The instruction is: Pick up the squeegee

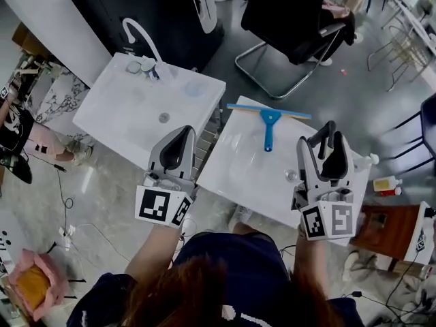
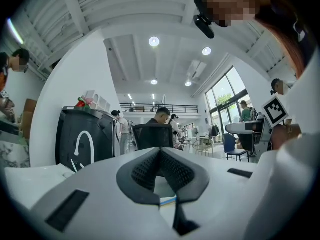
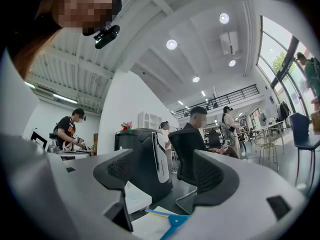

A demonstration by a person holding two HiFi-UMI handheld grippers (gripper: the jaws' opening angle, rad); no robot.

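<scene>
A: Where did the squeegee (image 1: 269, 121) lie?
B: Flat on the white desk (image 1: 235, 165) on the person's right, near its far edge. The blade ran crosswise and the blue handle pointed back toward the person. Nothing touched it.
A: And the right gripper (image 1: 317, 138)?
B: It hovered over the near side of that desk, well short of the squeegee. Its own view showed the jaws spread wide with nothing between them, and the blue handle sat low in the gap beyond.
A: The left gripper (image 1: 180, 133)?
B: It was held by the gap between that desk and the second desk (image 1: 122, 107) on the left. Its jaws were pressed together at the tips, gripping nothing.
A: Anything else?
B: A white faucet (image 1: 141, 34) stood at the second desk's far edge, and a black chair (image 1: 289, 12) stood beyond the squeegee.
</scene>
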